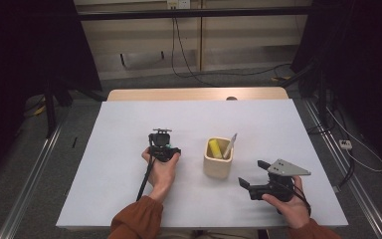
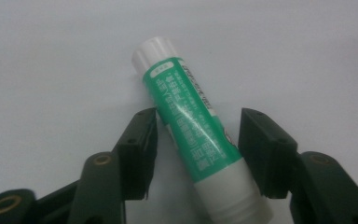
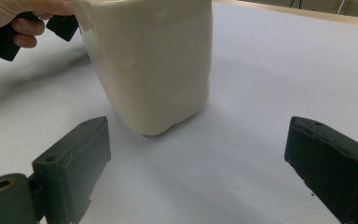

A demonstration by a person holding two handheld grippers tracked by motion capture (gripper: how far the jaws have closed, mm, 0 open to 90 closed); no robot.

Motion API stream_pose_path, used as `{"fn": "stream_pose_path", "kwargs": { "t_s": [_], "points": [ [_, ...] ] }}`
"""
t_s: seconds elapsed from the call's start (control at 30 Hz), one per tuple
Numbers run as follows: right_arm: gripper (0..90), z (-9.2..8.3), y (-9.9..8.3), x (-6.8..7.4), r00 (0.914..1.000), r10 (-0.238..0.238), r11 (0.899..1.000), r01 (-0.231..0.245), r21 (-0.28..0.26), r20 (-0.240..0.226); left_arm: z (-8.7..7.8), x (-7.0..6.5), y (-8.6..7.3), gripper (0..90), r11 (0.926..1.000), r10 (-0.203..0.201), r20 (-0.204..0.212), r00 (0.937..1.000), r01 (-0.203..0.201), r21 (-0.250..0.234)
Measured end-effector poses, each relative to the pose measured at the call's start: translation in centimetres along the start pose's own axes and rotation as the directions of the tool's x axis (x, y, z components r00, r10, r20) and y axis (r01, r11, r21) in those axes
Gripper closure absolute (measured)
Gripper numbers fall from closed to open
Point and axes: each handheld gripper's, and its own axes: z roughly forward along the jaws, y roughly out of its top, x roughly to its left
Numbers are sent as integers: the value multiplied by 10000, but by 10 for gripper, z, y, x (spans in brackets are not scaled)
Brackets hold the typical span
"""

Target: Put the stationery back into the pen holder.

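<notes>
One white table (image 1: 129, 149) carries one cream square holder (image 1: 218, 160), a little right of its middle and nearer the near edge, with two items inside: one yellow piece (image 1: 215, 148) and one pale stick (image 1: 229, 146). One green glue stick (image 2: 191, 126) lies left of it, between the left gripper (image 2: 198, 135) jaws, not yet clamped. The right gripper (image 3: 193, 163) stands apart, holding nothing

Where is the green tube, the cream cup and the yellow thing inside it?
green tube (image 2: 193, 126), left gripper view, on its green label.
cream cup (image 1: 217, 167), high view, on its front wall.
yellow thing (image 1: 214, 148), high view, on its top end.
</notes>
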Motion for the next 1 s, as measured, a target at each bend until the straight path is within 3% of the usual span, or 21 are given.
{"fn": "stream_pose_path", "kwargs": {
  "t_s": [0.17,0.33,0.5,0.7,0.83,0.87,0.9,0.97,1.0],
  "points": [
    [69,1,0,0,10000,3,10000,-3,34,-6,1,7,2,655,10000,-33,111,9999,34,-49],
    [69,1,0,1,10000,-22,10000,23,40,-32,2,9,3,659,9992,377,285,9989,-373,-126],
    [69,1,0,0,10000,21,10000,-21,30,-15,1,20,6,661,9989,474,986,9940,-467,-93],
    [69,1,0,0,10000,56,10000,-56,38,5,-6,31,9,661,9964,844,1549,9843,-826,-179],
    [69,2,0,0,10000,30,10000,-30,59,-1,-15,35,11,661,9939,1070,1938,9752,-996,-477],
    [69,2,0,0,10000,28,10000,-28,58,1,-18,36,12,661,9933,1142,2129,9704,-1078,-414],
    [69,2,0,0,10000,28,10000,-28,57,6,-20,36,13,661,9931,1131,2117,9708,-1038,-550],
    [69,2,0,1,10000,20,10000,-20,56,3,-25,38,13,661,9907,1327,2328,9634,-1218,-608],
    [69,2,0,1,10000,13,10000,-13,57,0,-27,38,13,661,9902,1351,2338,9629,-1227,-668]
  ]
}}
